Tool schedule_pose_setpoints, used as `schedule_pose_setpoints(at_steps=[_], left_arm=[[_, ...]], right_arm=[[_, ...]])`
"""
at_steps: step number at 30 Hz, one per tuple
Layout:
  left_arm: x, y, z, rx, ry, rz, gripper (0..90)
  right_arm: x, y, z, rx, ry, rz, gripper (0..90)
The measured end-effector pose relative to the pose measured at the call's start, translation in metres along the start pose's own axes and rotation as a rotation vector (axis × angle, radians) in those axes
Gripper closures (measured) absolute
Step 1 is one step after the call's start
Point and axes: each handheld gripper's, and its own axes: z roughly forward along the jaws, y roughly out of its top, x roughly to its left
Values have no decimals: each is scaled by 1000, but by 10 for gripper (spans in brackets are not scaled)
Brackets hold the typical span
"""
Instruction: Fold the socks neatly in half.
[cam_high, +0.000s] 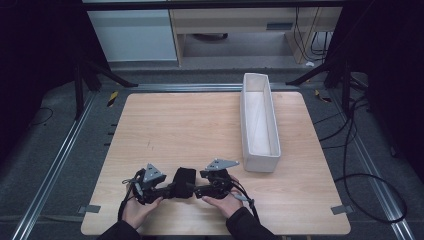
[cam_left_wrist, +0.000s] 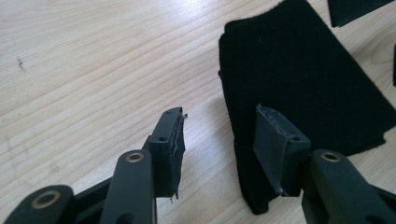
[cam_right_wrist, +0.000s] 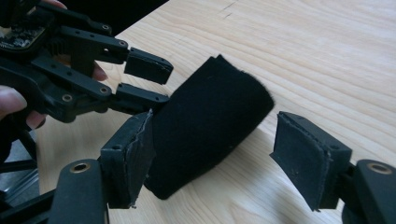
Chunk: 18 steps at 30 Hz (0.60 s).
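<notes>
black folded cloth (cam_high: 183, 181) between left gripper (cam_high: 167, 190) and right gripper (cam_high: 196, 190)

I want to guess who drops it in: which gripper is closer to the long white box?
Right. The right gripper sits at the folded black felt cloth, nearer the long white box; the left gripper is farther left.

No text, label, brand, number or sign can be read in any of the views. The folded black felt cloth (cam_high: 183, 182), the long white rectangular bin (cam_high: 258, 121) at about two o'clock on the pale wooden surface (cam_high: 190, 125), and the black tools carry no legible lettering; the small marks on the wood are only scuffs.
</notes>
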Motion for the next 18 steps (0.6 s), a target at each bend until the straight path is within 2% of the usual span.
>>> schedule_pose_setpoints(at_steps=[6, 14, 18], left_arm=[[3, -3, 0, 7, -2, -9, 516], [5, -6, 1, 13, -22, -28, 526], [3, -8, 2, 19, -28, -24, 529]], right_arm=[[5, 4, 15, 26, 0, 17, 288], [6, 6, 30, 55, 10, 75, 297], [8, 6, 37, 85, 18, 95, 320]])
